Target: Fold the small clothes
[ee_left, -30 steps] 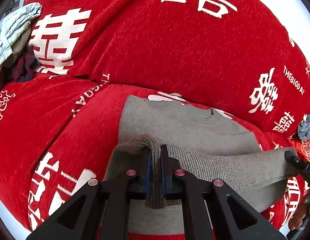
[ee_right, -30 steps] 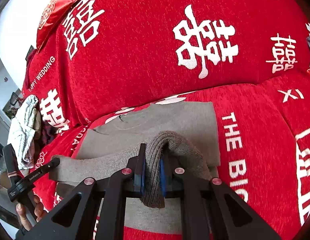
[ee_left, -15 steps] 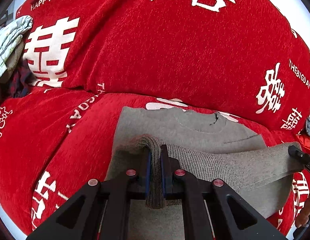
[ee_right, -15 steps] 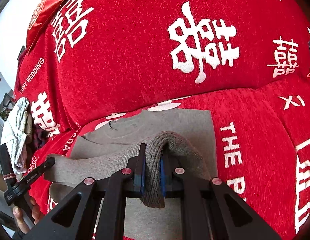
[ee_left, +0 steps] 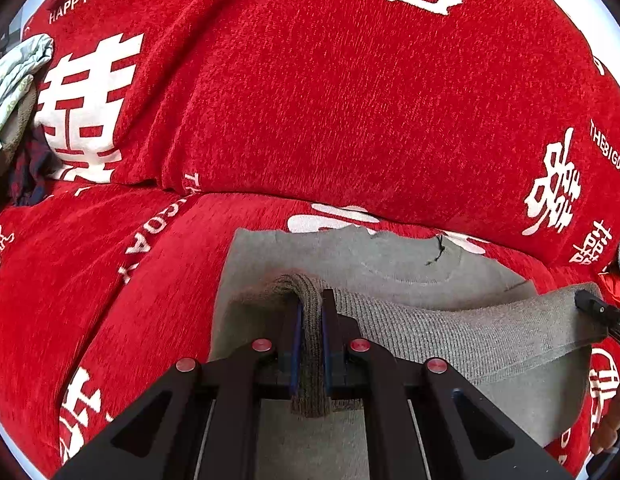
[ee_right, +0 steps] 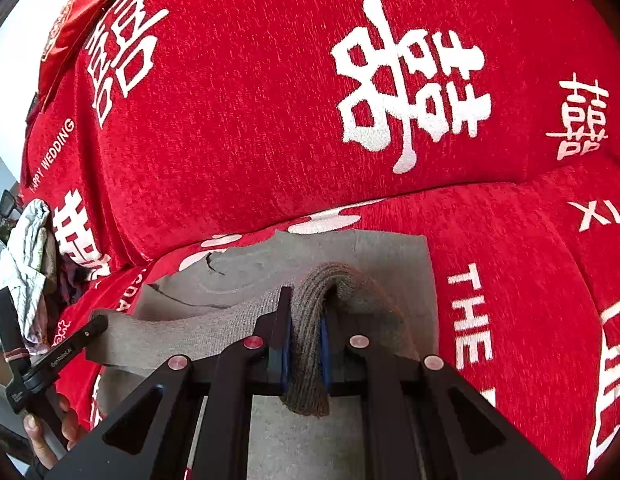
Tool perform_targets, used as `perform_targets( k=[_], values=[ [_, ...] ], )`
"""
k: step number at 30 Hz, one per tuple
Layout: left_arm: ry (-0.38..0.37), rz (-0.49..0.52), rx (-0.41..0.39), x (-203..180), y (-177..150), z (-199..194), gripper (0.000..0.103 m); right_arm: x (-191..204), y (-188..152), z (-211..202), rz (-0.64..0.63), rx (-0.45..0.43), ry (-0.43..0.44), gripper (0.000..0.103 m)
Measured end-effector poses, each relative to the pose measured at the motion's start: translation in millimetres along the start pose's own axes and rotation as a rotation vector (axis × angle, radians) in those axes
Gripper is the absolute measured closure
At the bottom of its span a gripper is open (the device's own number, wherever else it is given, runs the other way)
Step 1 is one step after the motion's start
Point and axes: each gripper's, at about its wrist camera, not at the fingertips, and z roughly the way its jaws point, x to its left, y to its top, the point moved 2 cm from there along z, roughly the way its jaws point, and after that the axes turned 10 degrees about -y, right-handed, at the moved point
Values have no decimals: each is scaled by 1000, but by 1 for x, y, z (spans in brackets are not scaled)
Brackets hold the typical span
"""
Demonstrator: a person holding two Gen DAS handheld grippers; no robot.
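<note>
A small grey knit sweater (ee_left: 370, 256) (ee_right: 350, 252) lies flat on the red sofa seat, neckline toward the backrest. Its ribbed hem (ee_left: 450, 332) (ee_right: 214, 320) is lifted and stretched between both grippers. My left gripper (ee_left: 310, 304) is shut on the hem's left corner, the fabric bunched between its blue pads. My right gripper (ee_right: 306, 304) is shut on the hem's right corner in the same way. The right gripper's tip (ee_left: 598, 312) shows at the right edge of the left wrist view. The left gripper (ee_right: 62, 356), held by a hand, shows at the lower left of the right wrist view.
The sofa cover (ee_left: 350, 100) (ee_right: 270, 120) is red with white characters and lettering. A heap of pale and dark clothes (ee_left: 14, 88) (ee_right: 30, 264) lies at the left end of the seat. A red cushion (ee_right: 74, 12) sits on top of the backrest.
Both grippers have carried the lifted hem toward the backrest, so it now hangs nearer the sweater's neckline. Both stay shut on it.
</note>
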Motion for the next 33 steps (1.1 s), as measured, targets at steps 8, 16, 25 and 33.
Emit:
perform_targets(
  k=[8, 16, 25, 33],
  values=[
    [11, 7, 19, 2, 10, 18, 93, 2, 10, 18, 0, 12, -6, 91],
    [20, -4, 57, 8, 16, 44, 93, -3, 14, 44, 28, 46, -18, 91],
    [35, -6, 97, 8, 23, 74, 93, -9, 15, 69, 52, 72, -34, 91],
    [40, 20, 123, 3, 29, 95, 93, -16, 21, 89, 64, 96, -53, 91]
  ],
)
